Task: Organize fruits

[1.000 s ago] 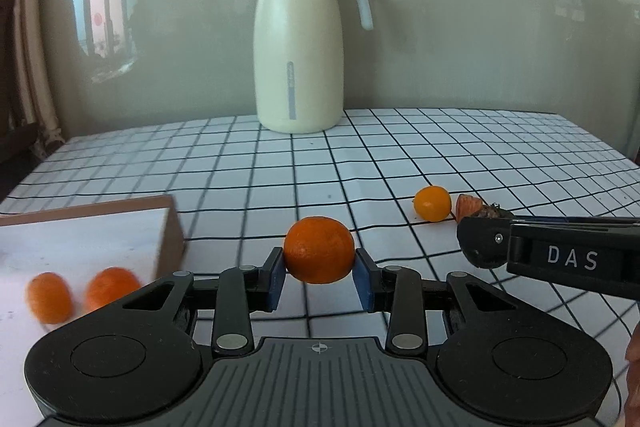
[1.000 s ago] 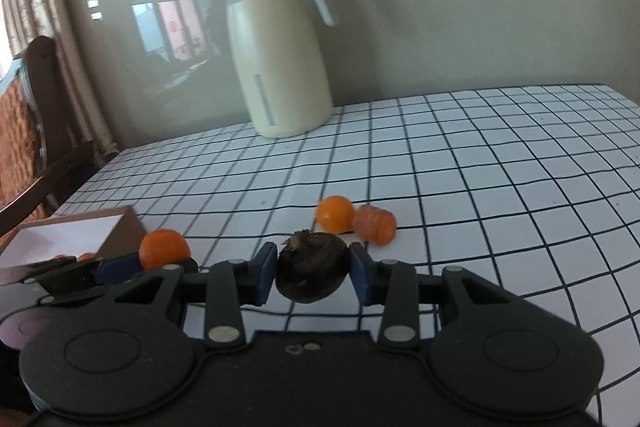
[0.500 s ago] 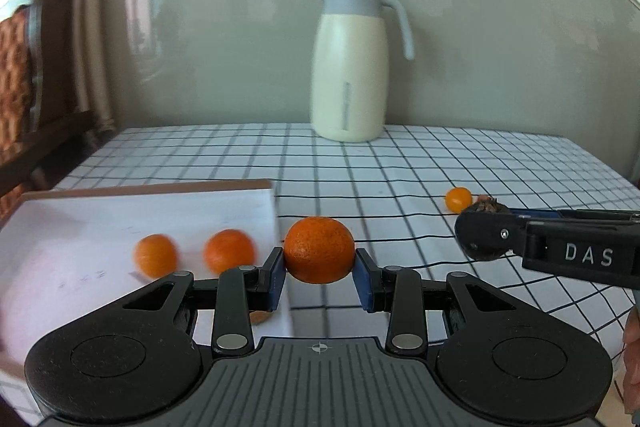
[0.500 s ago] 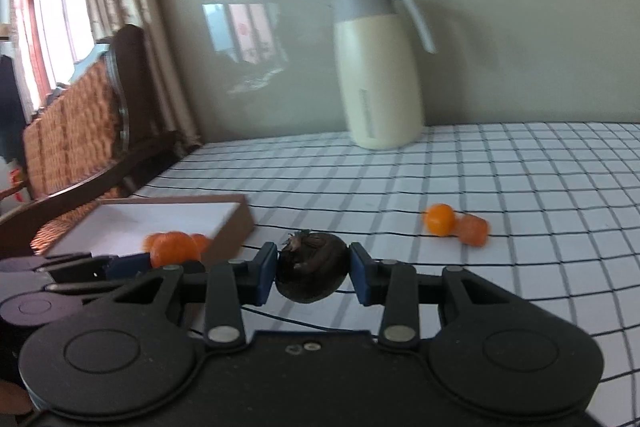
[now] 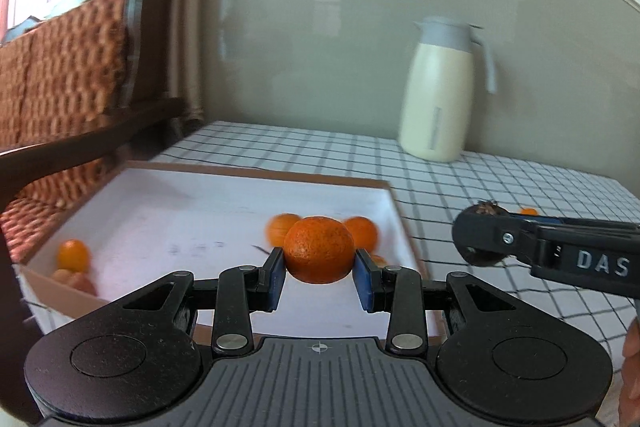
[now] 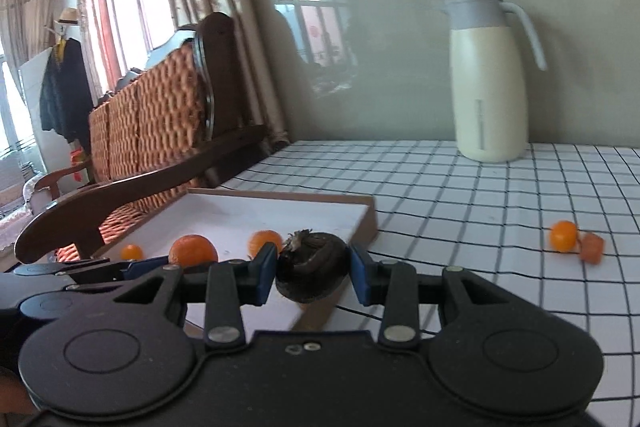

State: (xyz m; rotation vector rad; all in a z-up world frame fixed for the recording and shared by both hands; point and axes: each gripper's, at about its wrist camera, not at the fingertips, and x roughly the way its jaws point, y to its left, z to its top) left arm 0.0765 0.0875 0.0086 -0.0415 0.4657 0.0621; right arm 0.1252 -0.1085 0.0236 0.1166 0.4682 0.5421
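Note:
My left gripper (image 5: 319,279) is shut on an orange mandarin (image 5: 319,254) and holds it above the near right part of a white tray with a brown rim (image 5: 256,171). Several small orange fruits (image 5: 73,255) lie in the tray. My right gripper (image 6: 313,275) is shut on a dark brown fruit (image 6: 312,271) over the tray's near right corner (image 6: 370,215). It also shows in the left wrist view (image 5: 484,239), right of the tray. The left gripper with the mandarin (image 6: 193,250) shows at the left of the right wrist view.
A cream thermos jug (image 6: 490,79) stands at the back of the checked tablecloth (image 6: 480,195). A small orange fruit (image 6: 563,235) and an orange piece (image 6: 592,247) lie on the cloth at the right. A wooden wicker bench (image 6: 160,115) stands left of the table.
Both grippers have swung left with their fruits, from over the cloth to over the tray. The jug has slid to the right of both views.

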